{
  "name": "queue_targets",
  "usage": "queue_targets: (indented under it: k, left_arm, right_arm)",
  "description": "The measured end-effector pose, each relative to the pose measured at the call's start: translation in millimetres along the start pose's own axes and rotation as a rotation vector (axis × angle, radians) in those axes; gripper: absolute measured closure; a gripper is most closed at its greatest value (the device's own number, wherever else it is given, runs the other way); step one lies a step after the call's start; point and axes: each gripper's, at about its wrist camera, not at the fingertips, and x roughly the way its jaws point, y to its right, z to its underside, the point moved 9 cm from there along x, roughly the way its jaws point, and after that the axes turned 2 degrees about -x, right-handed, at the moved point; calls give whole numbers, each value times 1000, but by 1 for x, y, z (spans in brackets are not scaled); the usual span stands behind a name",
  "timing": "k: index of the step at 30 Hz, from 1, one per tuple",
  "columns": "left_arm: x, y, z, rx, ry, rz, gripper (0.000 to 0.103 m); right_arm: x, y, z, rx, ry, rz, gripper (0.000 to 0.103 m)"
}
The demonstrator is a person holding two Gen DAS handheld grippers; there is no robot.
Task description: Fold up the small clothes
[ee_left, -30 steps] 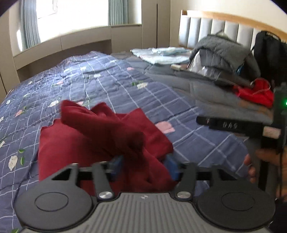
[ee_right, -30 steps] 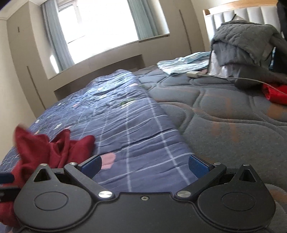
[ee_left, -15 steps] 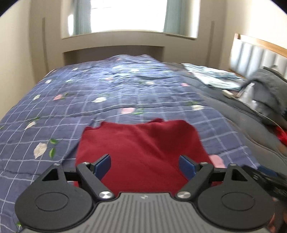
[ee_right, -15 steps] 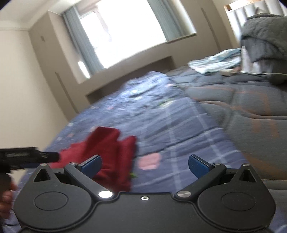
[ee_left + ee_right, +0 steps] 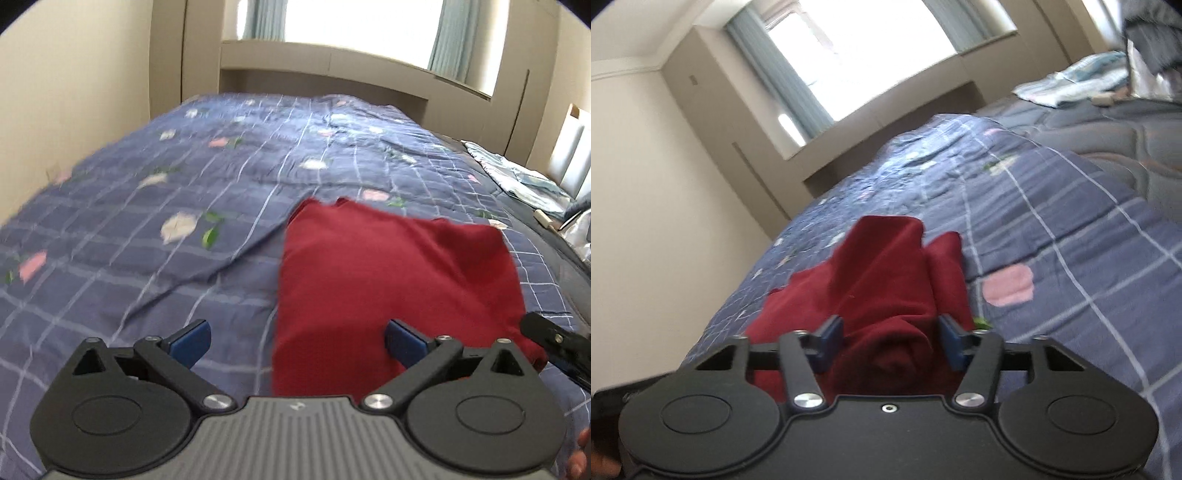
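1. While the red garment lies on the bed's blue quilt, my left hand-held gripper is opening wide, holding nothing.
2. My right hand-held gripper is closing around a bunched fold of it.

**Left lets go, right moves in on the red garment**

A second earlier the left gripper had been clamped on a bunched fold of the red garment. It let go, its jaws opening wide, and drew off toward the garment's left edge, so that only its right finger hung over the cloth. The garment, heaped before, lay spread fairly flat on the blue checked quilt. Meanwhile the right gripper, which had stood wide open over bare quilt, swung across to the garment; its jaws were closing with a raised fold of red cloth between them.
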Motion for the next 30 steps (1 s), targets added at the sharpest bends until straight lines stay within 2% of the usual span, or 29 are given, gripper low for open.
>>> queue_targets:
  k: [2,4,7,9,13,16,18,19,20,22,24,26,28,30]
  left_arm:
    - [0,-9,5,-36,-12,30,1]
    - [-1,-13,7,-58,-14,47,1]
    - [-2,-12,7,-56,-13,52,0]
    - [-4,-9,5,-39,-3,56,0]
    - [-7,-1,3,-2,14,52,0]
    - [0,0,9,14,-5,22,0]
    - [5,-1,14,-6,-11,20,0]
    - [5,-2,15,-15,-11,21,0]
    - [5,-3,16,-22,-9,23,0]
    - [3,-2,13,-14,-2,19,0]
    - [1,0,6,3,13,19,0]
    - [-1,2,-4,17,39,21,0]
    - [1,4,-19,21,71,20,0]
    - [11,6,-32,21,74,2,0]
  right_arm:
    - [-1,3,1,35,8,-3,72]
    - [-5,8,0,75,29,-8,83]
    - [-16,7,-5,67,65,-2,86]
    - [-24,8,-6,27,77,41,87]
    - [-18,15,3,24,33,52,85]
    - [-13,19,8,36,25,55,82]
    - [-15,16,5,14,33,57,73]
    - [-16,15,2,4,47,64,60]
    - [-18,14,0,-11,62,72,39]
    - [-20,11,-8,-64,86,103,16]
    - [-21,6,-19,-146,121,140,10]
    - [-16,2,-31,-215,142,175,1]
    - [-4,-6,-43,-307,159,205,1]
    - [17,-9,-52,-393,132,248,1]
